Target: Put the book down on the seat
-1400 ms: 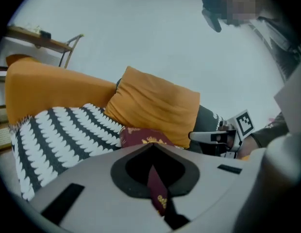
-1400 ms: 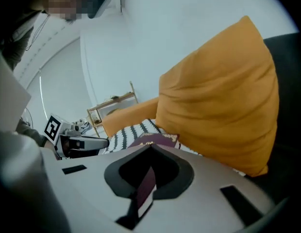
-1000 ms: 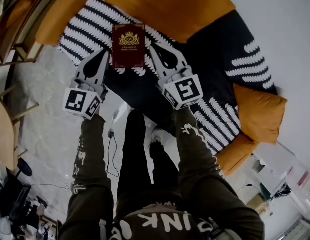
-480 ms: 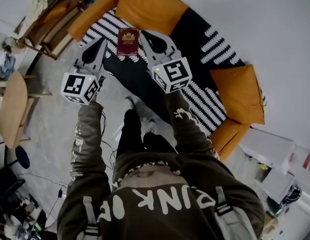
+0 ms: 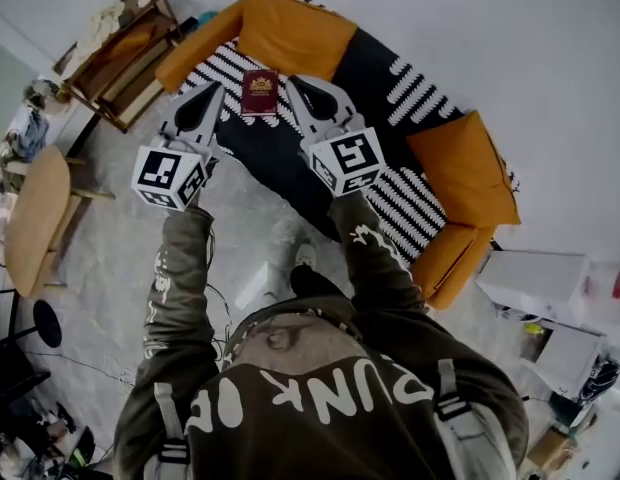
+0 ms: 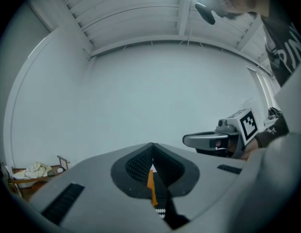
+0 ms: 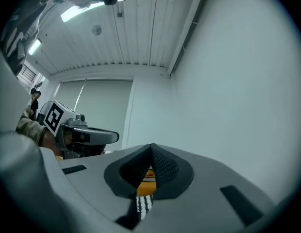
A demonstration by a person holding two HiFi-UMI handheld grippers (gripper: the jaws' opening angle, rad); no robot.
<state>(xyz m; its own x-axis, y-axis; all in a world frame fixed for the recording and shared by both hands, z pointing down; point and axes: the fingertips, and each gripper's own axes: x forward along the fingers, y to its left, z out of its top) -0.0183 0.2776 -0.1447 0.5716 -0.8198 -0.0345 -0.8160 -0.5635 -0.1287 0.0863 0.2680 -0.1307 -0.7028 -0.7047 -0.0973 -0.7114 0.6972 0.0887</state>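
Note:
A dark red book [image 5: 260, 92] with a gold crest lies flat on the sofa seat [image 5: 290, 158], which has a black and white striped cover. My left gripper [image 5: 215, 92] hangs just left of the book and my right gripper [image 5: 291, 84] just right of it, both apart from it. The left gripper view shows the left gripper [image 6: 152, 148] shut and empty, aimed at the pale wall. In its own view the right gripper [image 7: 151, 147] is also shut on nothing. Each gripper view catches the other gripper off to the side.
Orange cushions [image 5: 295, 30] line the sofa back, and another orange cushion [image 5: 460, 168] sits at its right end. A wooden rack [image 5: 120, 53] stands at the far left, a round wooden table [image 5: 32, 223] nearer left. White boxes [image 5: 538, 283] sit on the floor to the right.
The head view has pulled back and up, so sofa and book look smaller. The book stays on the seat. Both grippers stay shut on either side of it.

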